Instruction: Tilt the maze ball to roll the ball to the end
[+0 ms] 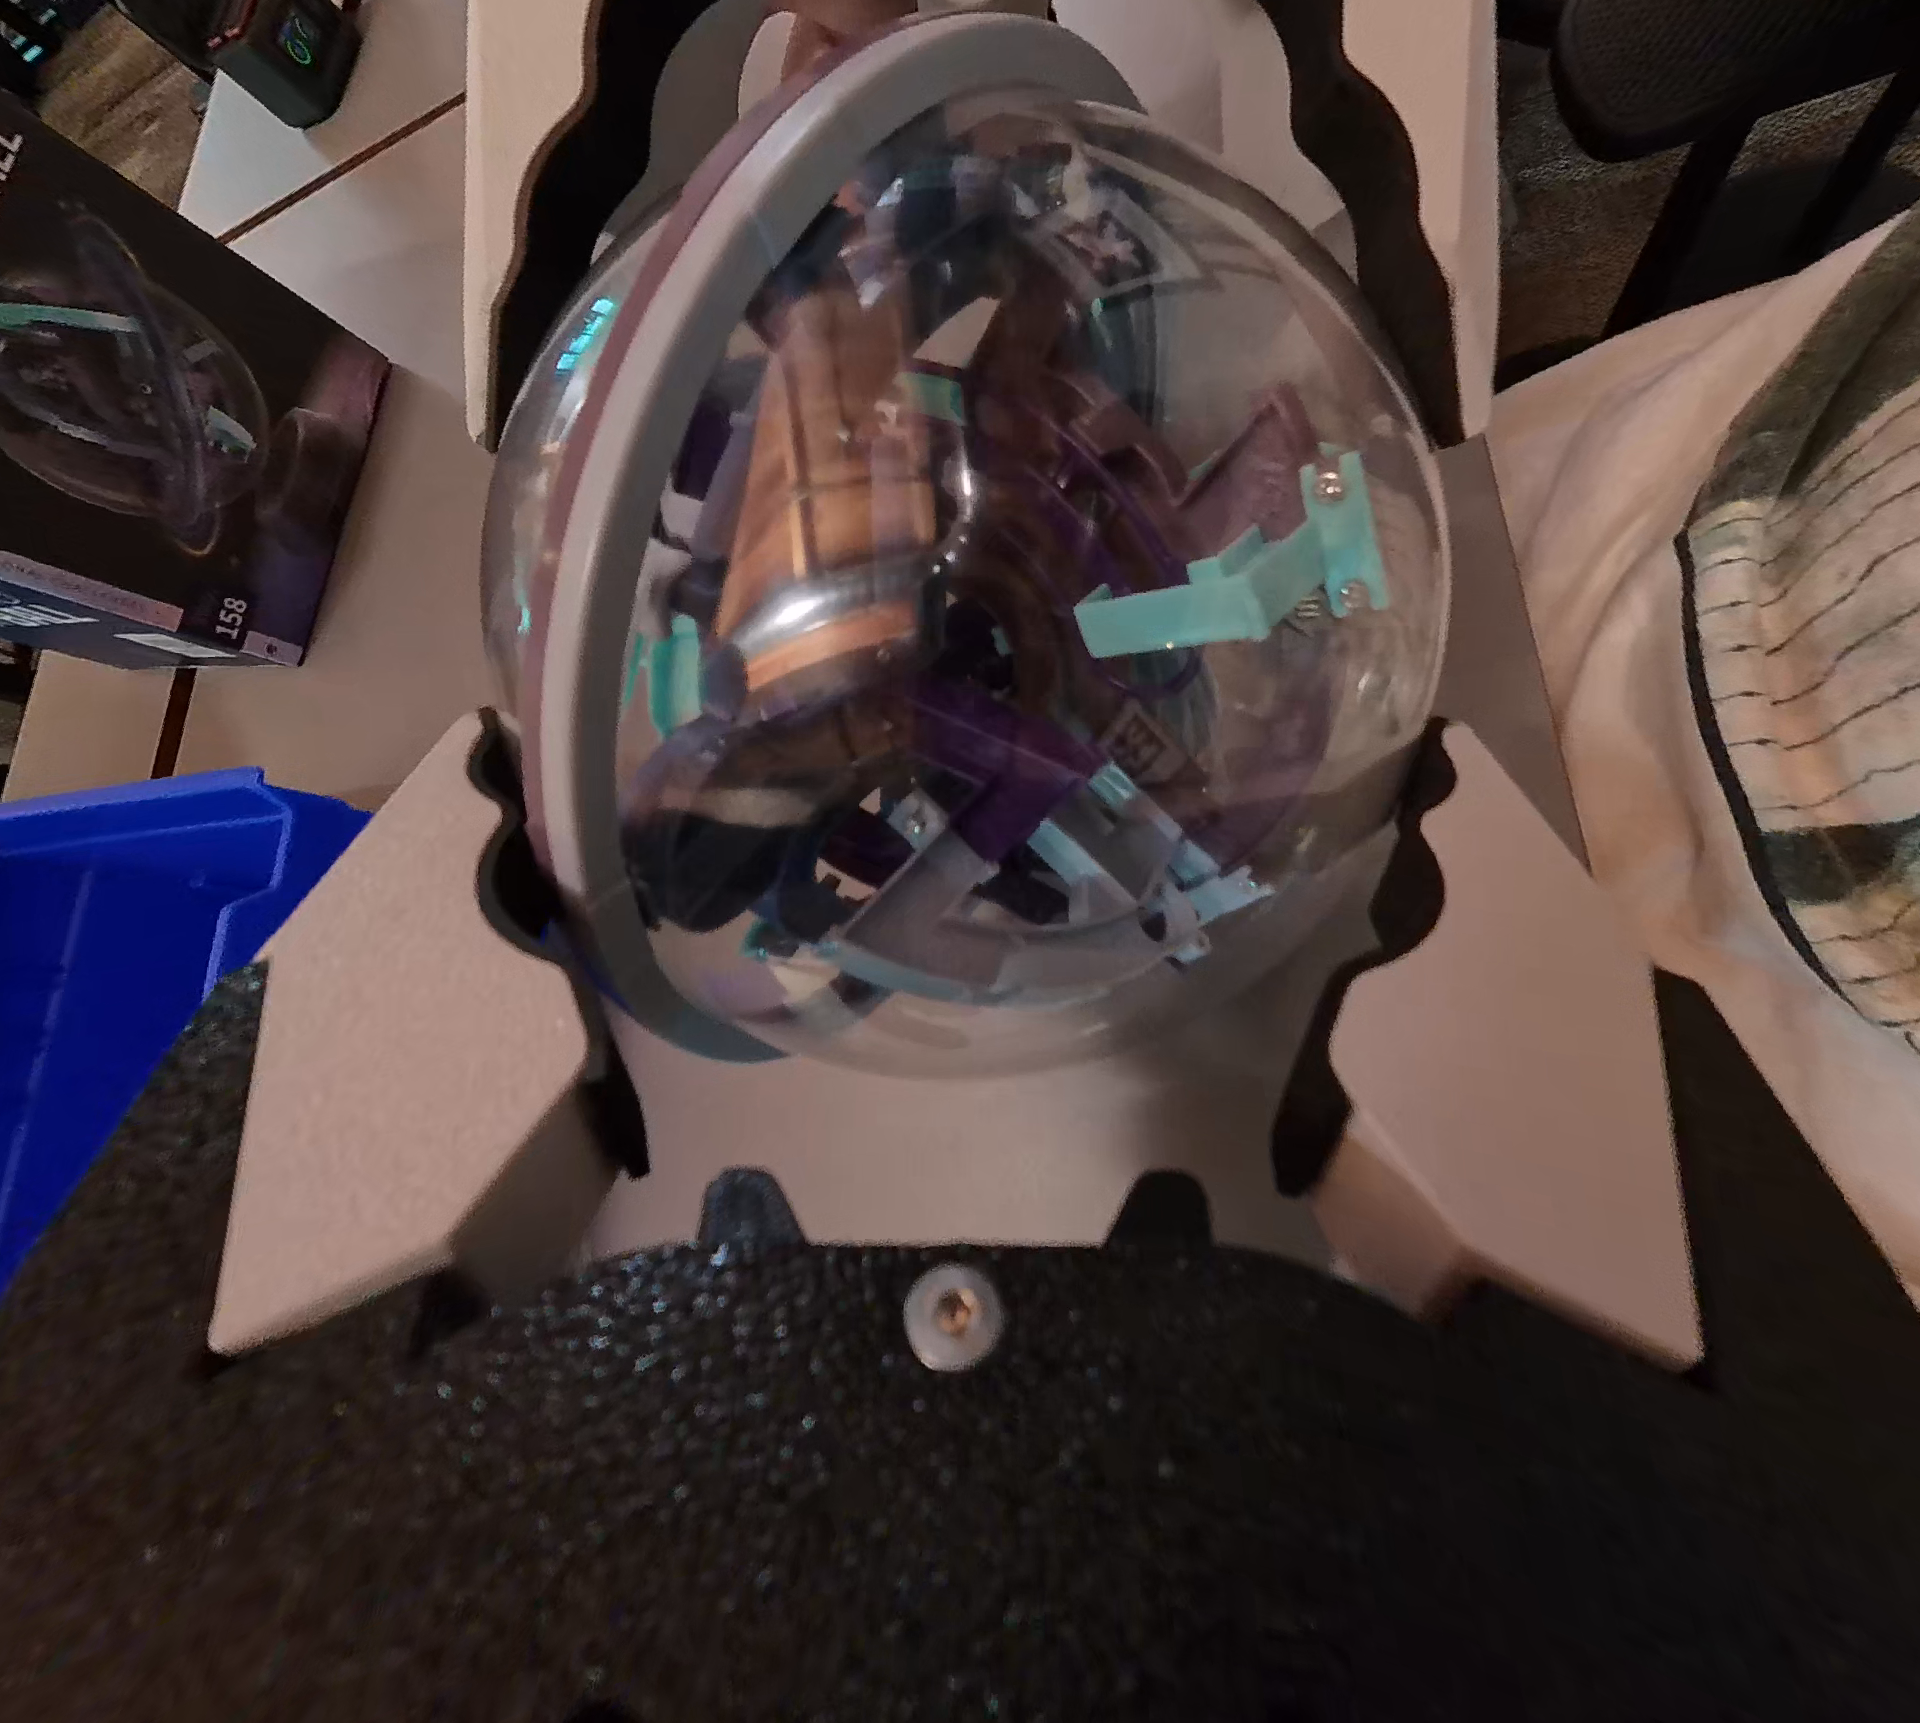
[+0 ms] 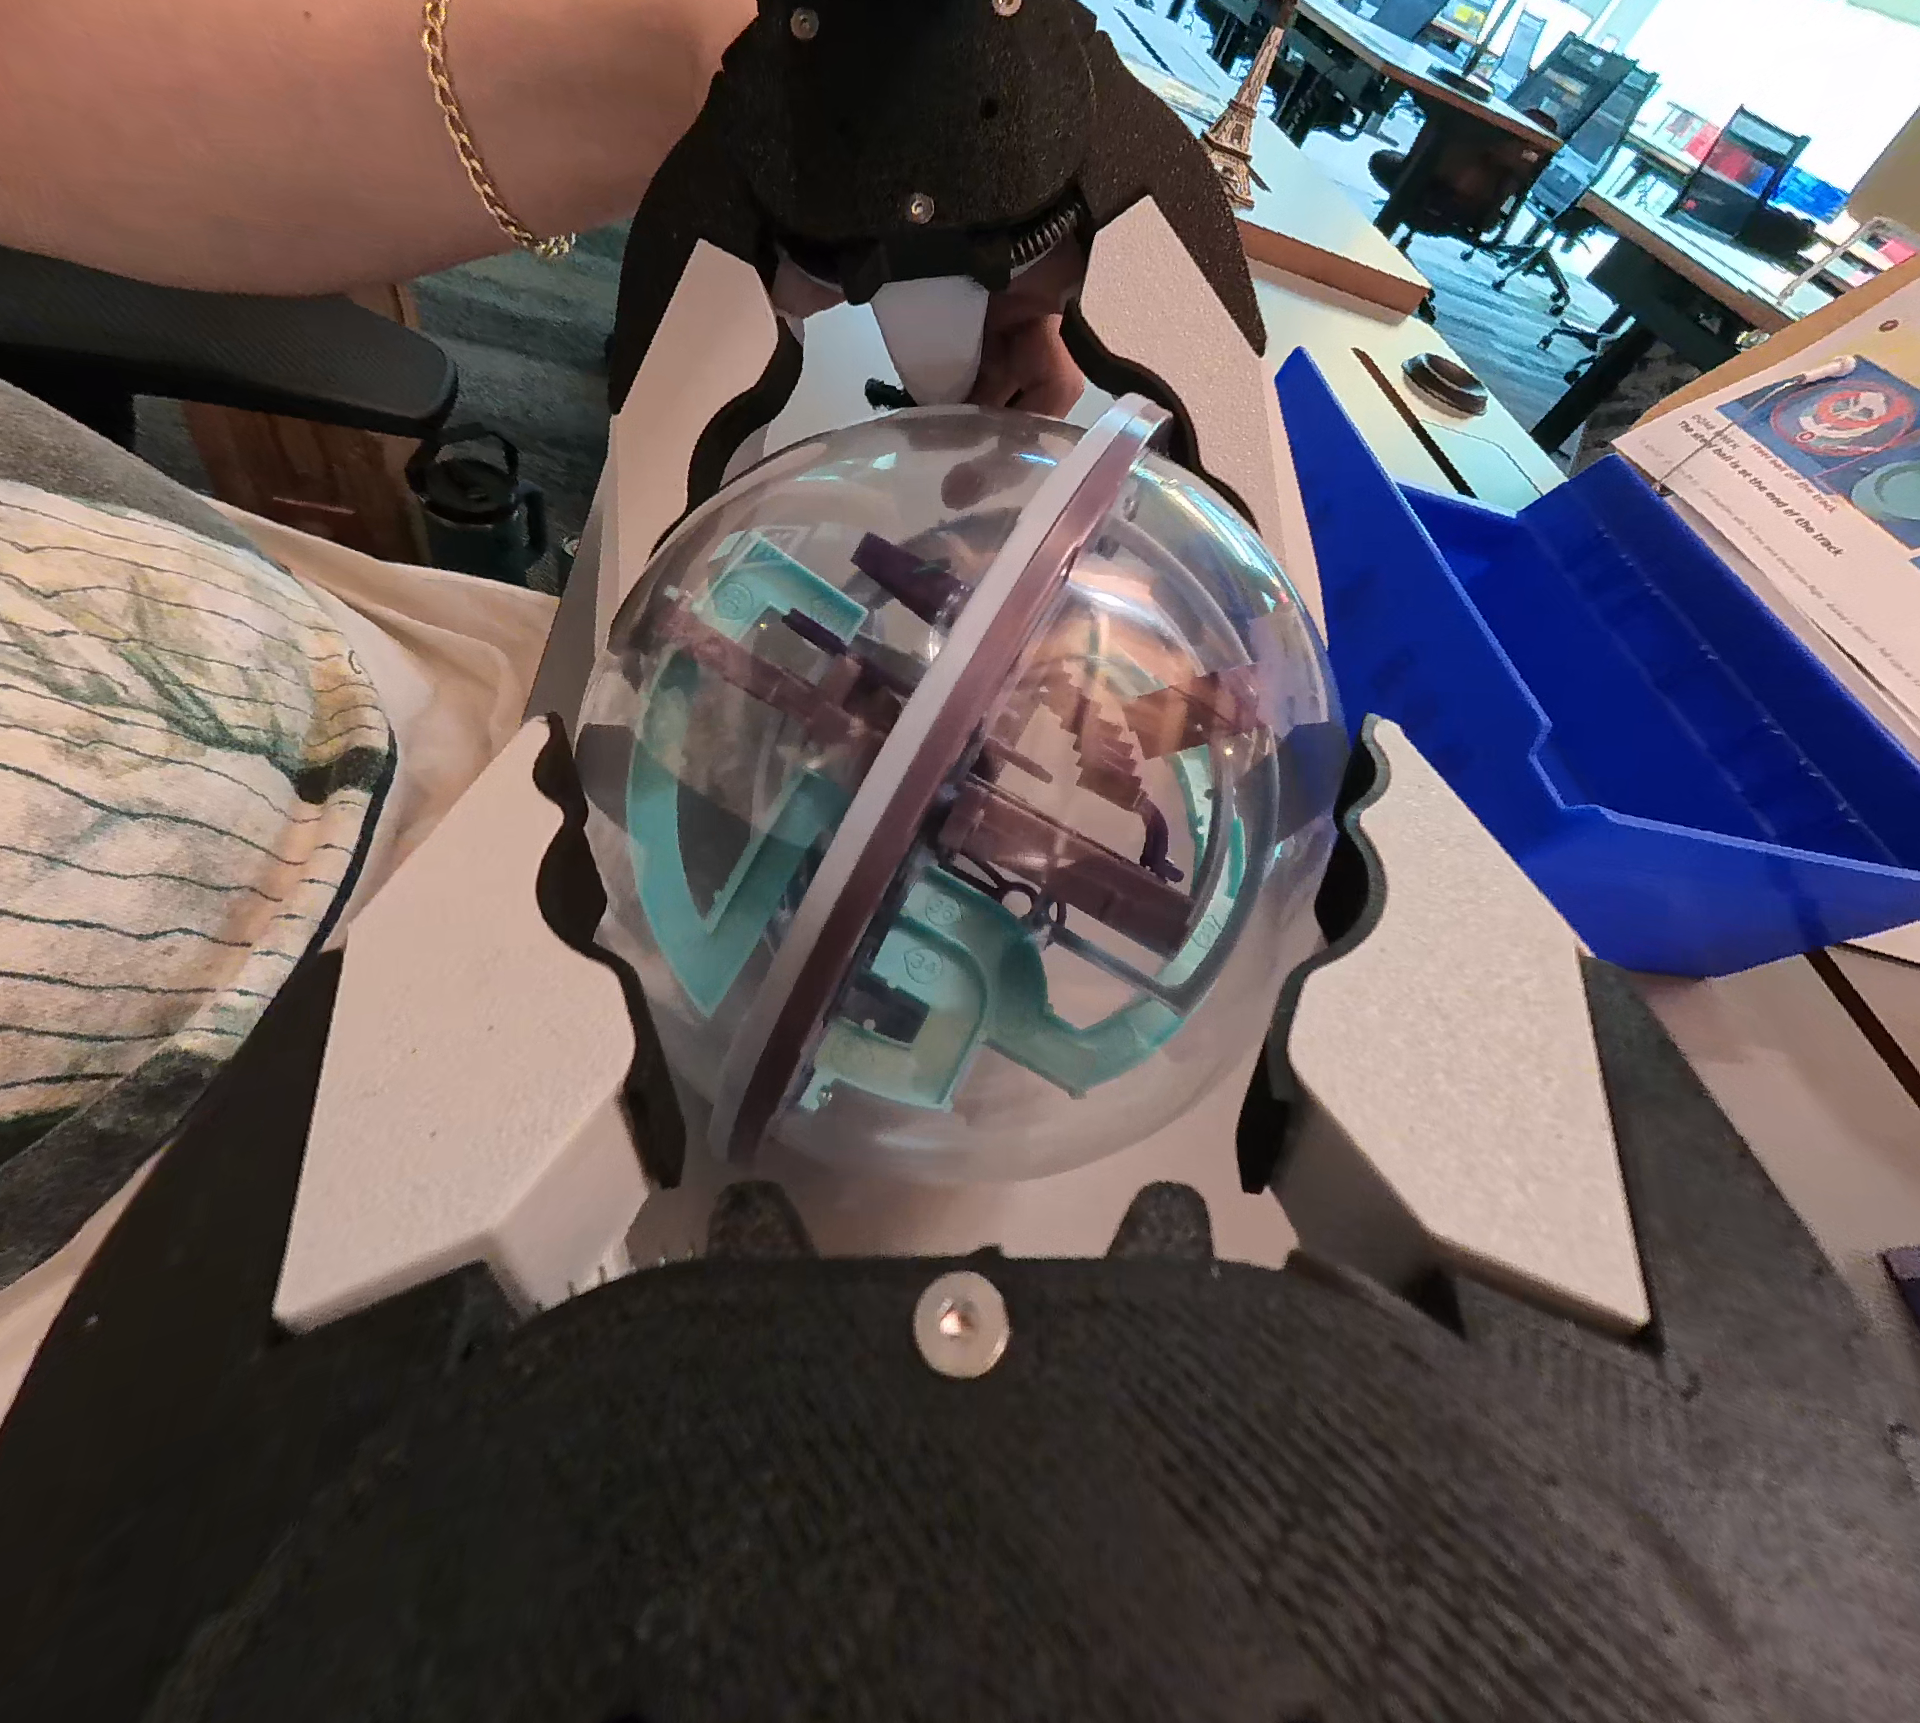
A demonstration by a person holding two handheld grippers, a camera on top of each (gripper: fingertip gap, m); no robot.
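Maze ball (image 1: 966, 572) is sitting right in the middle of our grip, and we are cradling it from two opposite sides at once. Nearest the ball, our left gripper (image 1: 961, 800) is spreading its wavy-edged fingers (image 1: 499, 852) wide around the clear shell, pressing on both flanks so the sphere cannot slip while we tip it. From the other side our right gripper (image 2: 961, 852) is doing the same, jaws wide and clamped against the ball, which gives us, we judge, full control of tilt in any direction. The grey seam ring (image 1: 623, 530) is running slanted across the ball, so we are holding the sphere tilted, not level. Inside, teal and purple tracks (image 2: 935, 977) are crossing each other; the little rolling ball we cannot make out, so how far along the course it is we cannot tell. Just beyond the ball on one side, a blue bin (image 2: 1621, 738) is lying on the white table (image 1: 312, 146). Farther past the ball, a dark product box (image 1: 156, 447) is resting there too.
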